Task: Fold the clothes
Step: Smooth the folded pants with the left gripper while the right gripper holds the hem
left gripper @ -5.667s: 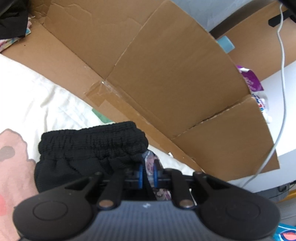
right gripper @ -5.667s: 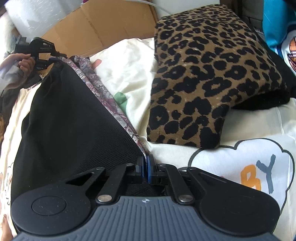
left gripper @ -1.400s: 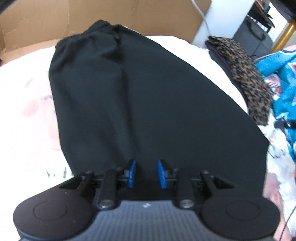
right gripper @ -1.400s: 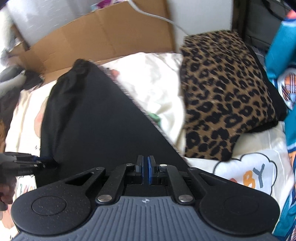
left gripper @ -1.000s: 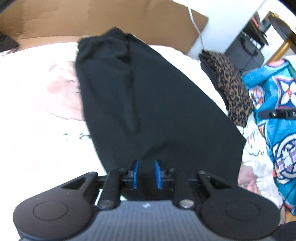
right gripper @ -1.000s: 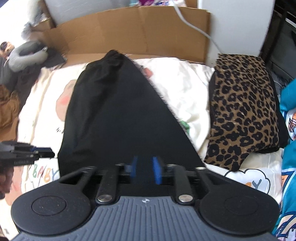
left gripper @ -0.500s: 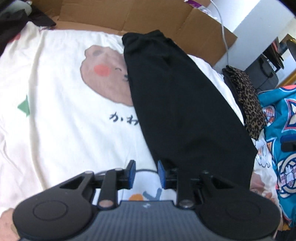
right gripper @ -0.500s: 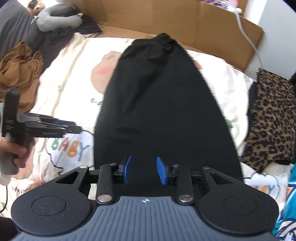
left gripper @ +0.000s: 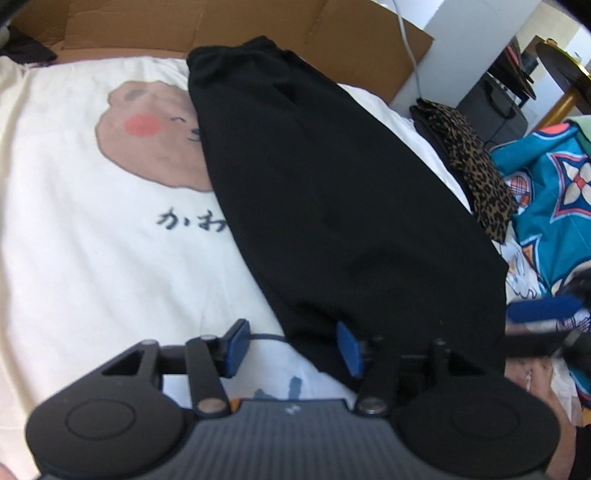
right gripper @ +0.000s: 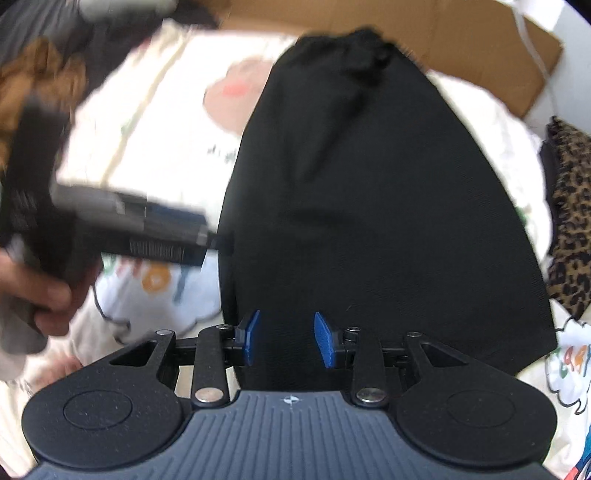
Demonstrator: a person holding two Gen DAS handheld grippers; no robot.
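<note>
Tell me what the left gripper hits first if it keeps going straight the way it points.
Probably the near edge of the black garment on the cream printed bedsheet: the left gripper, its jaws having just been opening, straddles that edge with nothing between them. Depth is uncertain.

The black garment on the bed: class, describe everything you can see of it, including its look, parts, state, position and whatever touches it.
The black garment is matte, plain woven-looking cloth, lying flat and smoothed on the cream printed bedsheet. Its gathered, elasticated end points toward the cardboard; it widens toward the cameras into a broad straight hem. It covers part of the sheet's bear print. Neither gripper holds it: the left gripper, whose jaws have just been opening, and the right gripper are both open over its near edge.
</note>
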